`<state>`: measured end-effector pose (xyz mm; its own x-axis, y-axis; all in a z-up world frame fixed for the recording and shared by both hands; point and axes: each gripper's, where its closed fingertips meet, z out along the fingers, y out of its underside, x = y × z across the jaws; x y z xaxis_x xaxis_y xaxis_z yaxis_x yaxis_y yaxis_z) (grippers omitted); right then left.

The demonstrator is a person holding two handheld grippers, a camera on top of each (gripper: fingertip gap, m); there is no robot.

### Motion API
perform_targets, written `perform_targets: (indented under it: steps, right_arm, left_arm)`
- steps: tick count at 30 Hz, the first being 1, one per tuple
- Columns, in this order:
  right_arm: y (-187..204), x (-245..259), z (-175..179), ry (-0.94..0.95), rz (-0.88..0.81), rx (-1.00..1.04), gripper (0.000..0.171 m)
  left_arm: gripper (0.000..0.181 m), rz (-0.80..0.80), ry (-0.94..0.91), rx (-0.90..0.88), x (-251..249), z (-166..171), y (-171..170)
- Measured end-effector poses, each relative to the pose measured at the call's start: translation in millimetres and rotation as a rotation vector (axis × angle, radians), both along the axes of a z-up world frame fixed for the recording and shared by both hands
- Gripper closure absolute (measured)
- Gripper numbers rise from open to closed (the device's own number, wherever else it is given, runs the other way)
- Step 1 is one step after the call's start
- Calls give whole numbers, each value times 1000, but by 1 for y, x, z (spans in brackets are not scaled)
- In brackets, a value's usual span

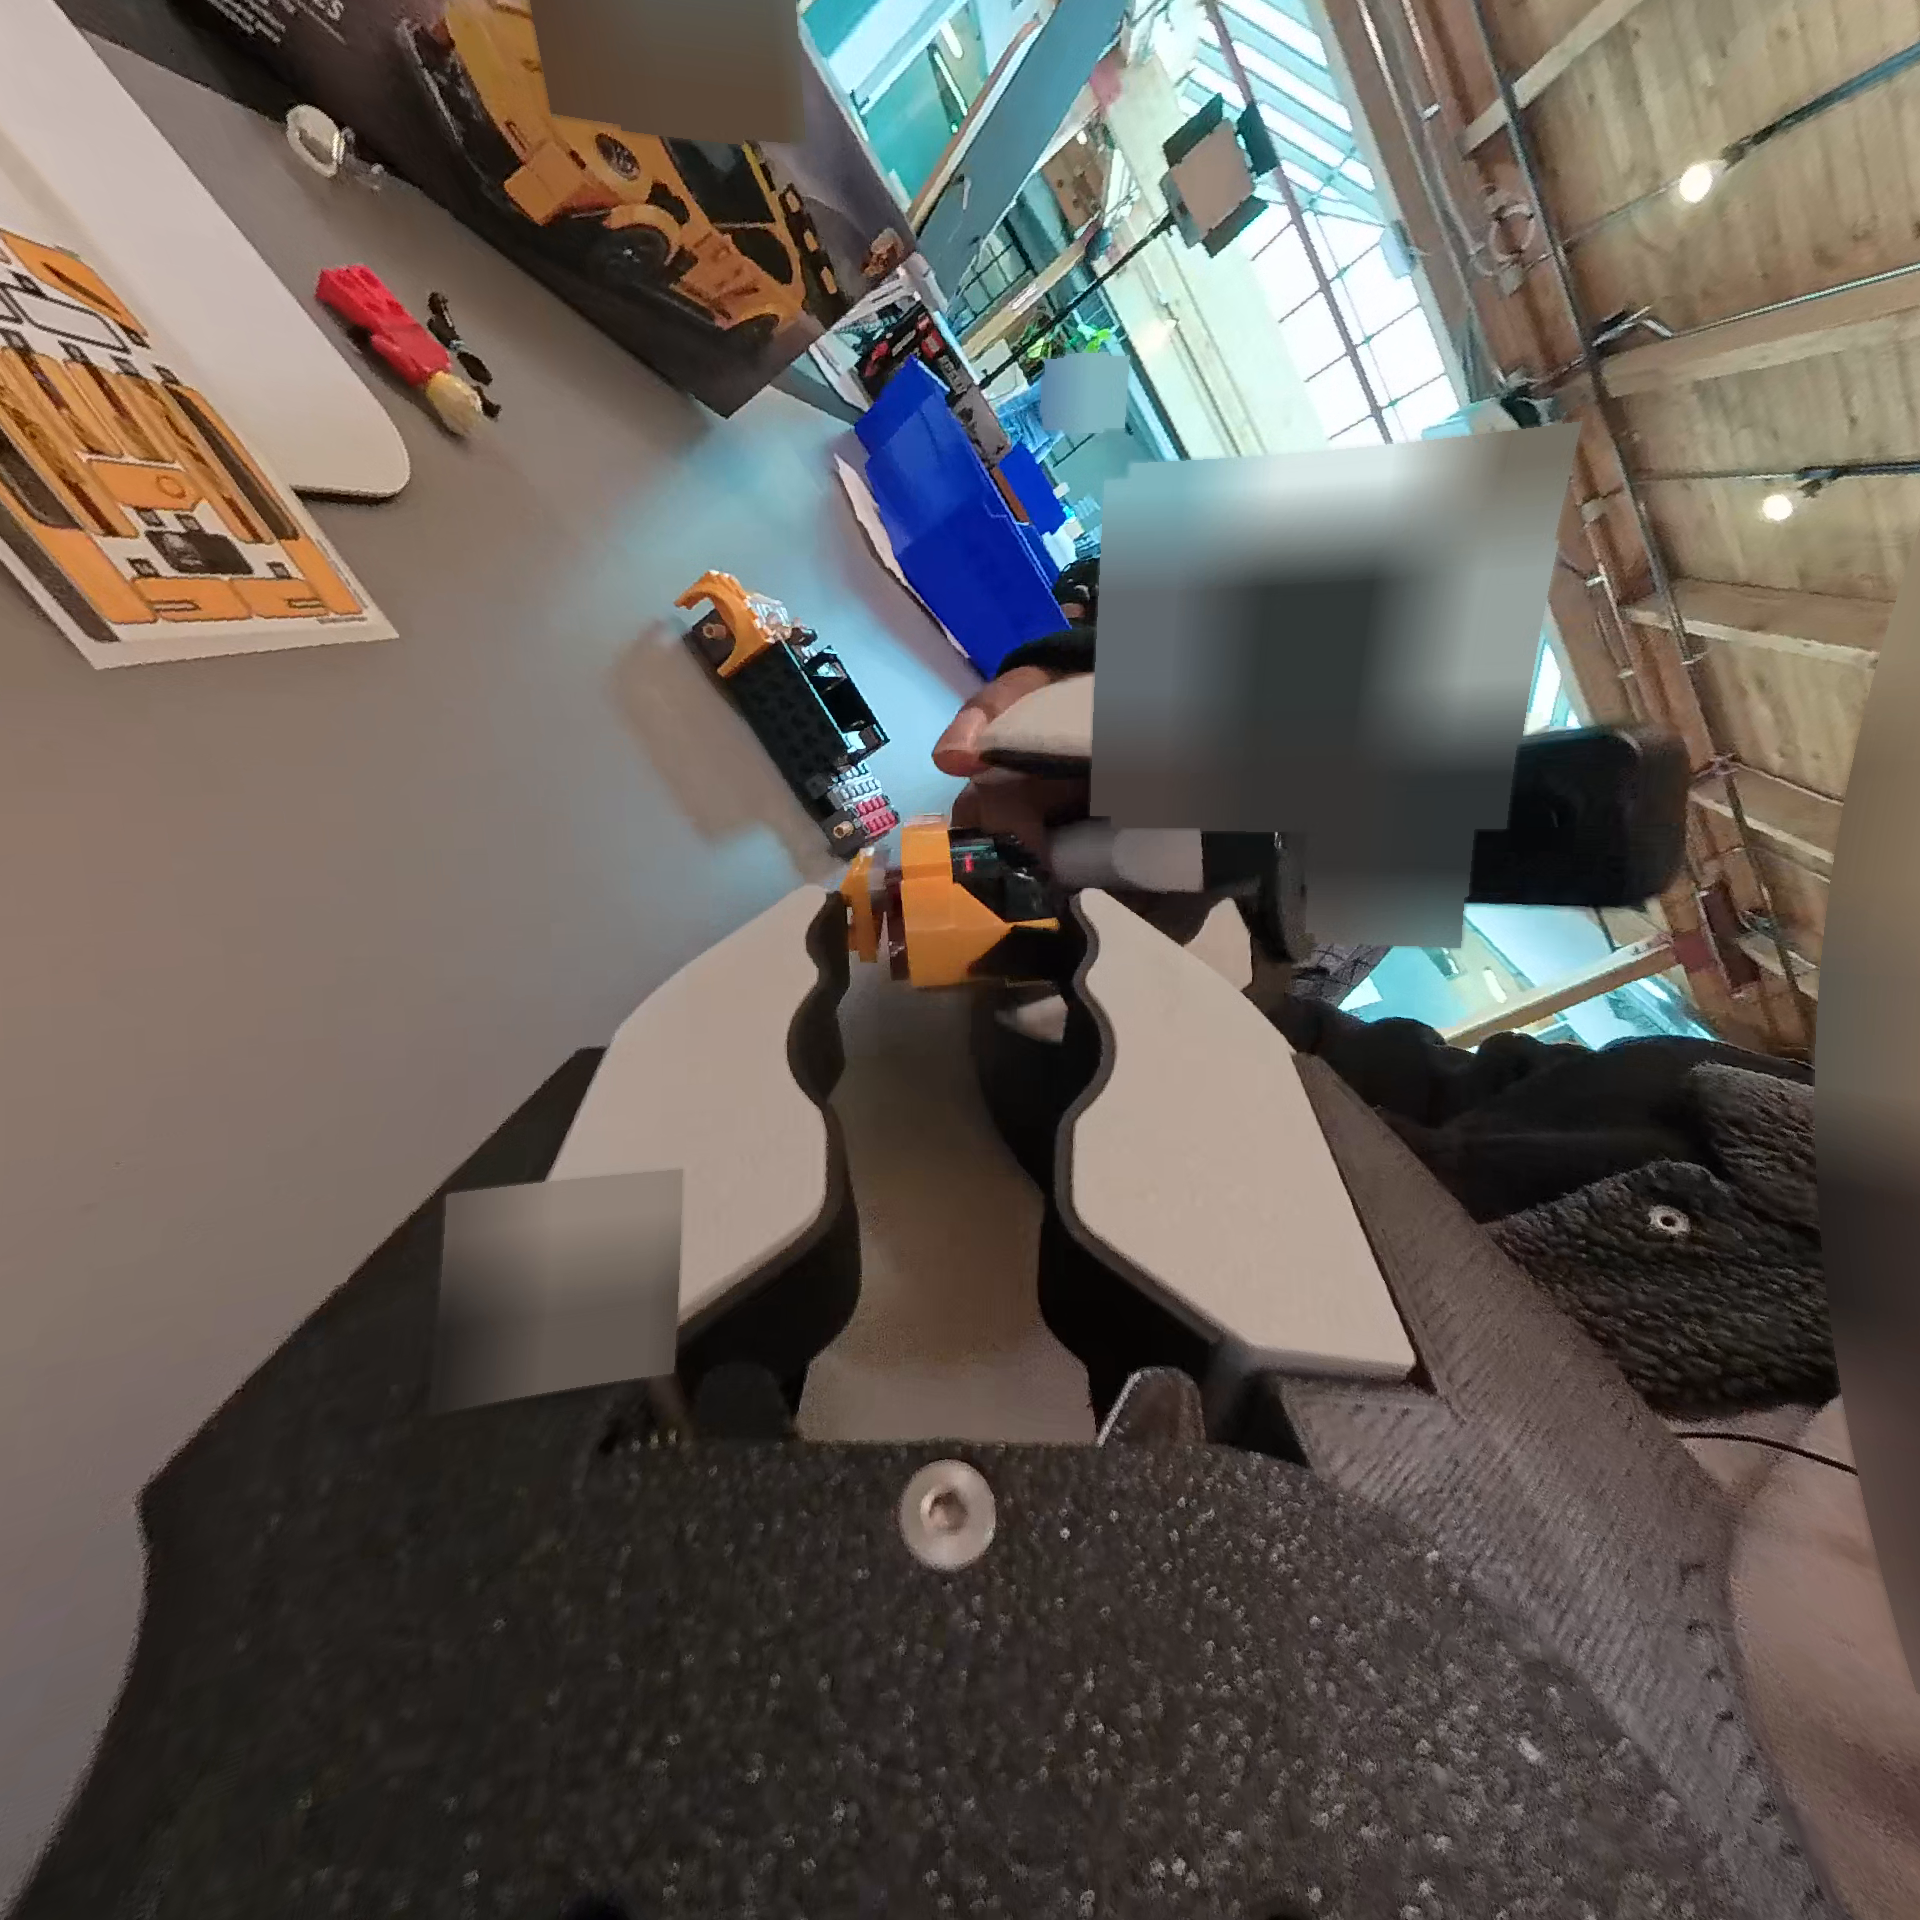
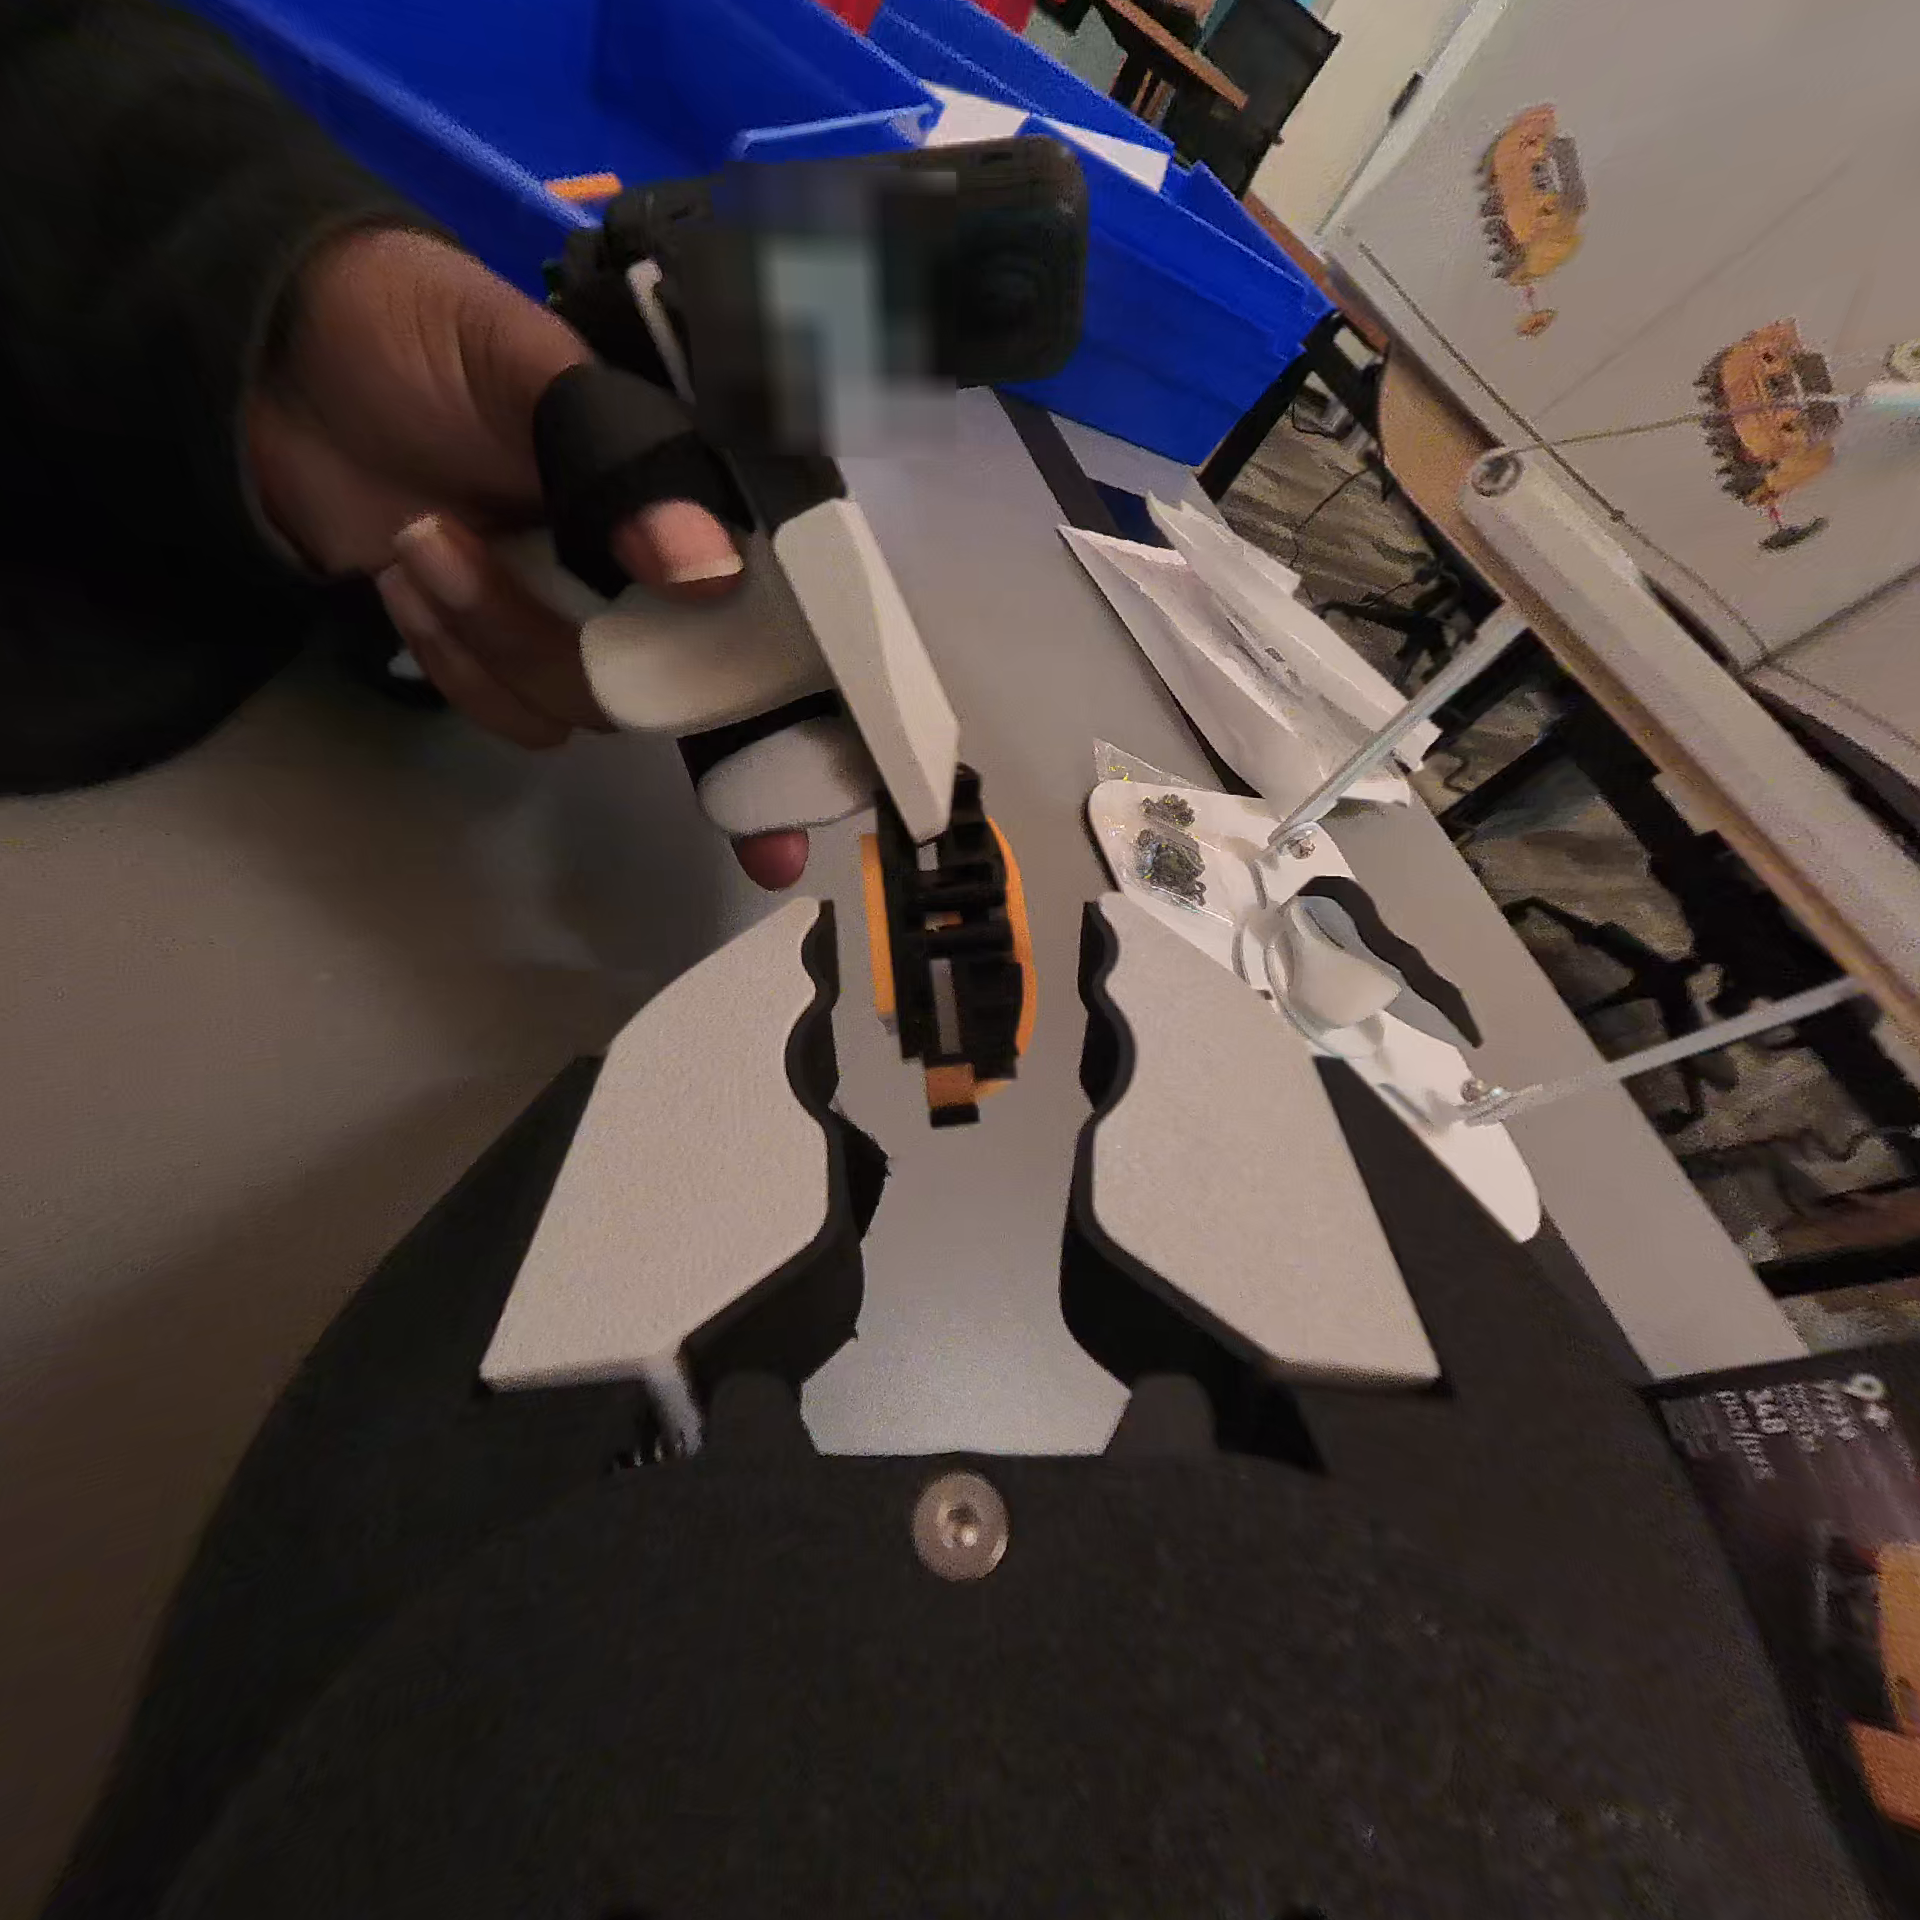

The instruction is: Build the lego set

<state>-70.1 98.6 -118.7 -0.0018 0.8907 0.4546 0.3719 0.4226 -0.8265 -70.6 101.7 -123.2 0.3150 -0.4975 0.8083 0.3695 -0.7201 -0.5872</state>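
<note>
An orange and black lego sub-assembly (image 1: 935, 920) is held in the air above the grey table (image 1: 416, 831). My left gripper (image 1: 951, 914) is shut on it, with a fingertip touching each side. My right gripper (image 2: 956, 914) is open, and its fingertips straddle the same sub-assembly (image 2: 951, 966) without touching it. The right gripper's fingers (image 1: 1132, 862) come in from the right in the left wrist view. The left gripper's finger (image 2: 883, 675) comes down onto the piece's top in the right wrist view. A black chassis with an orange fender (image 1: 779, 707) lies on the table beyond.
A sticker sheet (image 1: 156, 468), red minifigure parts (image 1: 395, 332) and the set's box (image 1: 623, 208) lie at the left. Blue bins (image 2: 1143, 260) stand at the back. White paper bags (image 2: 1226, 644) and a white stand base with a small bag of black parts (image 2: 1174, 852) sit to the right.
</note>
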Motion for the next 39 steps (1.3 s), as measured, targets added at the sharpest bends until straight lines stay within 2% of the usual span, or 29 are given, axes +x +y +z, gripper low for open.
perform_targets:
  steps: [3, 5, 23, 39]
  right_arm:
    - [-4, -1, 0, 0, 6, 65, 142]
    - [-4, -1, -4, -31, 1, 84, 144]
    - [-6, 2, -14, -119, -3, 158, 146]
    - [-7, 2, -9, -90, 7, 218, 146]
  left_arm:
    - [142, -1, 5, -21, 1, -3, 0]
    - [142, -4, 6, -30, 2, -5, 0]
    - [143, -32, 11, -56, 5, -10, -3]
    - [143, -46, 5, -27, 6, -6, -5]
